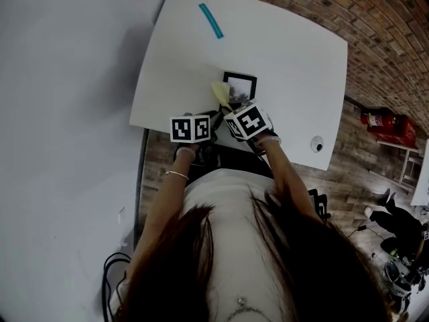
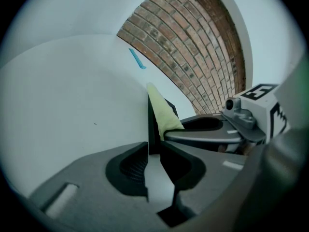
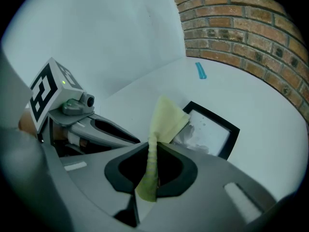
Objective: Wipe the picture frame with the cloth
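Frame sits on the white desk, close to the near edge and roughly midway along it. It has a black border around a pale inner panel. Whether it lies fully flat cannot be told.

Left hand-held gripper: jaws nearly together, one on each side of the frame's near edge. The frame shows edge-on as a thin dark strip running in between the jaw tips, and the pads appear to press on it.

Right hand-held gripper: jaws closed on the yellow cloth. The cloth is bunched into a narrow twist between the pads. Its free end fans out beyond the tips and rests over the frame's near-left corner.

The two grippers stand just beside each other, left of and nearer than the frame.

Teal strip lies on the far-left part of the desk, well apart from the frame. A brick wall runs behind the far and right sides of the desk.
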A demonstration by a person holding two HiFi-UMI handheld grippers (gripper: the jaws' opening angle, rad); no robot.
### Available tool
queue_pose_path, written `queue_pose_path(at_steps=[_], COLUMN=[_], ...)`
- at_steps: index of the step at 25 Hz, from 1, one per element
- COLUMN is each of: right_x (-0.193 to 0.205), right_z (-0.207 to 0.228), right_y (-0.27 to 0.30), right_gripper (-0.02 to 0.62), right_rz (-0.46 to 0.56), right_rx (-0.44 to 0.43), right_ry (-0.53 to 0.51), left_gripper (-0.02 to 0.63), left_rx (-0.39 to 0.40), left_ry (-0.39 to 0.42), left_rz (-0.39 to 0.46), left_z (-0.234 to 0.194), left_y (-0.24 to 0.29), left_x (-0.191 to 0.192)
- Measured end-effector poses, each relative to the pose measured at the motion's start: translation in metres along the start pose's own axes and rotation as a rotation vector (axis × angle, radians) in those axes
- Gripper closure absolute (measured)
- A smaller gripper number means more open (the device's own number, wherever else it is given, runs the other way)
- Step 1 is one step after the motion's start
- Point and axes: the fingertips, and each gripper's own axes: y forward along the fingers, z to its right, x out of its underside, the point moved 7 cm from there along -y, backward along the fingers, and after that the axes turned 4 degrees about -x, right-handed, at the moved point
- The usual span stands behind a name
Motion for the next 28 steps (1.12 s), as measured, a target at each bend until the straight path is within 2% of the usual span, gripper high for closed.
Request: queue_pose_path(at_steps=[28], right_x=[-0.017], right_z=[0.010], right_y=[0.007], right_gripper=[0.561], right_rz=[0.013], right_rx=[-0.016], right_ry=[0.015], left_gripper=[0.528], left_rx=[0.019], left_ry=[-0.015], left_rz=[-0.018], left_z=[0.000], left_y=[0.000], left_x=[-0.001])
